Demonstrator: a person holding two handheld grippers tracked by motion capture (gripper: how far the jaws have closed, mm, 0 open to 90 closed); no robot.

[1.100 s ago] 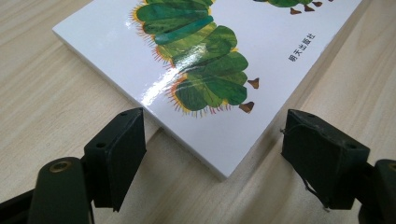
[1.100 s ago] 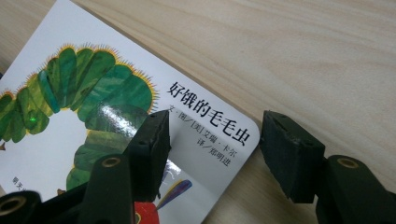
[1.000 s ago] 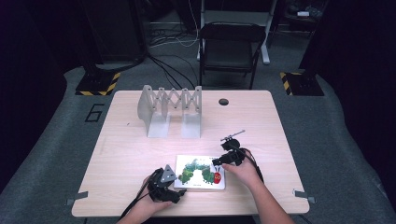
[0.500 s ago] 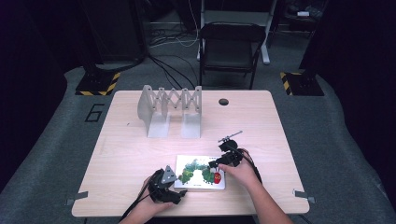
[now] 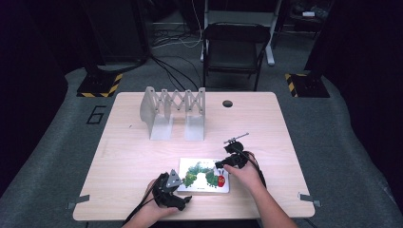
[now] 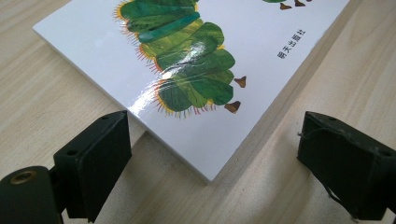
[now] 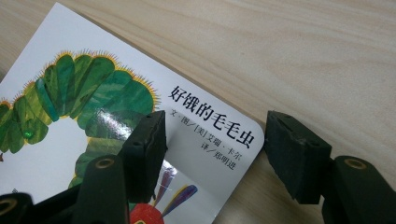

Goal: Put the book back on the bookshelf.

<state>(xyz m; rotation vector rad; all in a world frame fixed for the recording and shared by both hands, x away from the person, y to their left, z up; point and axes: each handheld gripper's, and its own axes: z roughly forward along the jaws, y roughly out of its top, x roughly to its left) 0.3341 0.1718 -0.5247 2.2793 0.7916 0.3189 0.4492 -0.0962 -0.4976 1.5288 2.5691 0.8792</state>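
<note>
**Both hands low at the near edge, fingers spread**

Both forearms come in from the bottom, hands down close to the bench. The left gripper (image 5: 172, 191) points up and to the right, fingers (image 6: 95, 151) spread wide and just been opening, not pressing on anything. The right gripper (image 5: 223, 166) angles toward the left one, its fingers (image 7: 148, 147) parted too, having just been closing some, nothing pinched.
</note>
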